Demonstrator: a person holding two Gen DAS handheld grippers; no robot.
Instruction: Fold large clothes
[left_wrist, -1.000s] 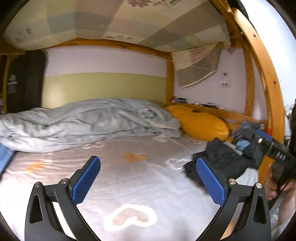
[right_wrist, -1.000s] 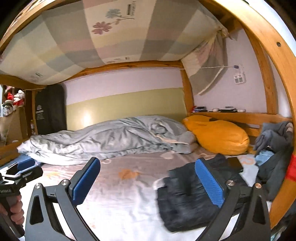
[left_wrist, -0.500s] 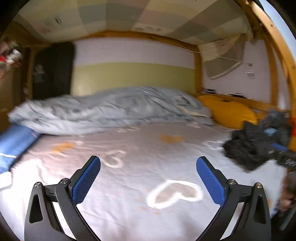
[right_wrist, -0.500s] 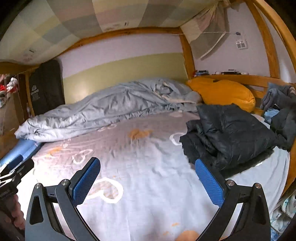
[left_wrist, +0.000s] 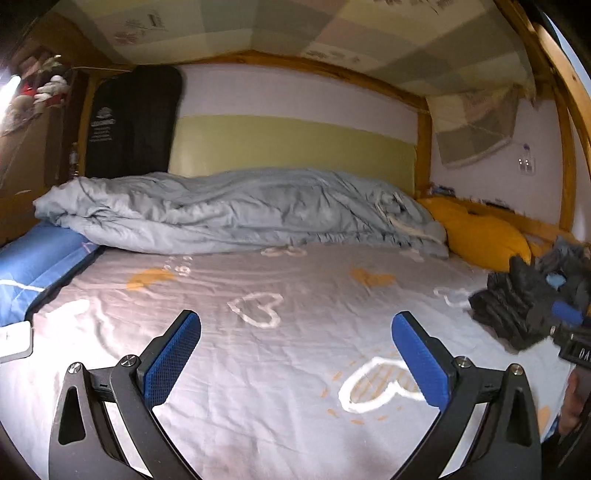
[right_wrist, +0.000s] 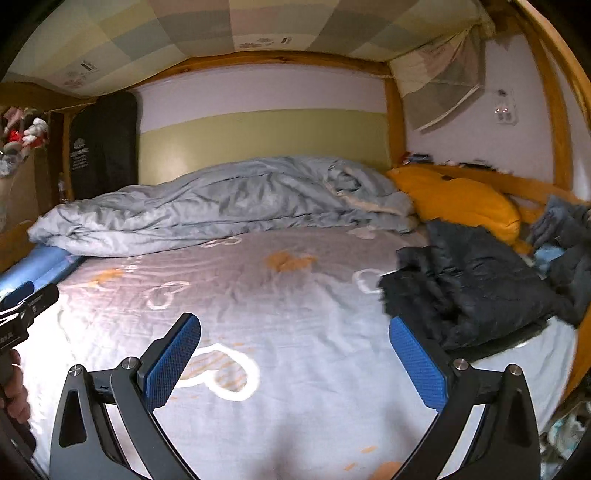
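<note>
A dark quilted jacket (right_wrist: 472, 284) lies crumpled on the right side of the bed sheet (right_wrist: 288, 295), just ahead and right of my right gripper (right_wrist: 295, 362), which is open and holds nothing. In the left wrist view the same jacket (left_wrist: 517, 302) sits at the far right edge. My left gripper (left_wrist: 295, 362) hovers open over the bare sheet (left_wrist: 277, 332), well left of the jacket. The right gripper's blue tip (left_wrist: 567, 314) shows beside the jacket. More dark clothes (right_wrist: 569, 236) are piled at the right bed rail.
A rumpled grey duvet (left_wrist: 229, 214) runs along the back wall. A yellow pillow (right_wrist: 458, 199) lies at the back right and a blue pillow (left_wrist: 33, 266) at the left. Wooden bunk posts (right_wrist: 557, 122) and the upper bunk close in overhead.
Both grippers have swung left and pulled back over the bed. The jacket now sits further right in both views. Both stay open.
</note>
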